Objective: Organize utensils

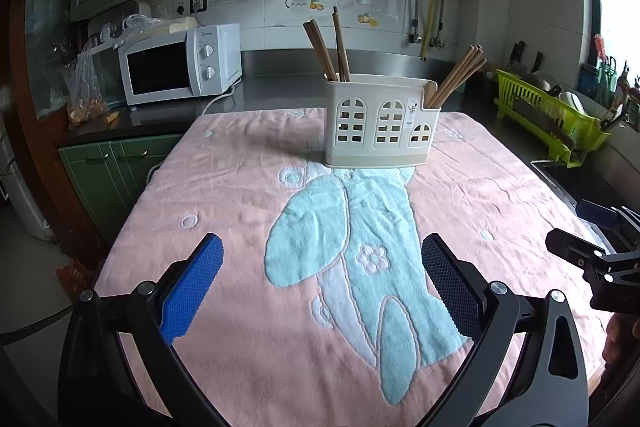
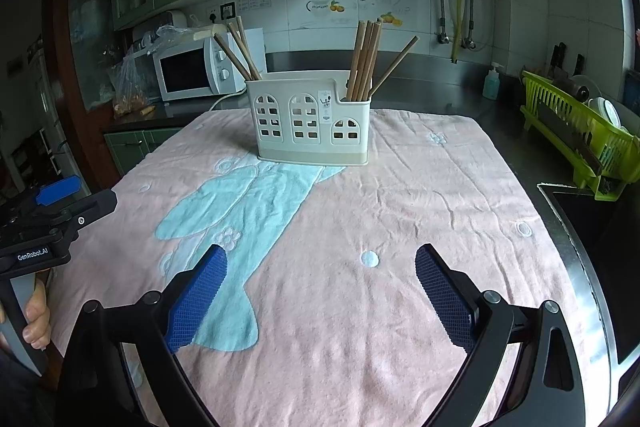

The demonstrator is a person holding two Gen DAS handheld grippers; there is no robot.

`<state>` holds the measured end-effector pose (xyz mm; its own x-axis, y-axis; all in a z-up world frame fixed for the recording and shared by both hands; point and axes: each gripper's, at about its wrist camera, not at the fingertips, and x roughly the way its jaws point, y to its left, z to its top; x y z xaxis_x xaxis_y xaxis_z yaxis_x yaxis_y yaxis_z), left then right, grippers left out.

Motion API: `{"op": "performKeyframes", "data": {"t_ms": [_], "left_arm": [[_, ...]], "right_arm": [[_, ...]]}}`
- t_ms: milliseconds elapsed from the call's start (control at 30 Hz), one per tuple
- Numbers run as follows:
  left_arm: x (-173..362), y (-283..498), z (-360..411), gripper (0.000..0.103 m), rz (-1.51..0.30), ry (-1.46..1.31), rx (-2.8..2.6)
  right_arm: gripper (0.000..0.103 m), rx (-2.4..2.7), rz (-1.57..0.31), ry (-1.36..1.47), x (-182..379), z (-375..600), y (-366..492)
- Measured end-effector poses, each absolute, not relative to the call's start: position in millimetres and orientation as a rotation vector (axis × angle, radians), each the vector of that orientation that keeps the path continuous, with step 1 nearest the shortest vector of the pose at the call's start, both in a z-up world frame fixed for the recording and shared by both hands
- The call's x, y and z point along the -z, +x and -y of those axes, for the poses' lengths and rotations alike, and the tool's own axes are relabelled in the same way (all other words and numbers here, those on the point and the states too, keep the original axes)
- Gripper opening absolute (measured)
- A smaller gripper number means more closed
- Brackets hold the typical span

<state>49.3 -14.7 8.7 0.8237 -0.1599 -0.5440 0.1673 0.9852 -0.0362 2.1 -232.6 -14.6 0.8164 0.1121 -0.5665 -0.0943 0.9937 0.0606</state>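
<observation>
A cream utensil holder with window cut-outs stands upright at the far middle of a pink towel. Brown wooden chopsticks stand in its left compartment and several more in its lower right compartment. My left gripper is open and empty above the near towel. My right gripper is open and empty too. Each gripper also shows at the edge of the other's view, the right and the left.
A white microwave sits on the back left counter beside plastic bags. A lime green dish rack stands at the right, next to a sink. A soap bottle stands at the back.
</observation>
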Motion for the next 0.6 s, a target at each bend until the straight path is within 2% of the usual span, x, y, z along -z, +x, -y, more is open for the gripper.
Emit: {"op": "performKeyframes", "data": {"t_ms": [600], "left_arm": [[-3.4, 48.9, 17.2, 0.098, -0.589, 0.017, 0.177]], "right_arm": [[0.092, -0.109, -0.611, 0.039, 18.4, 232.5, 1.0]]}}
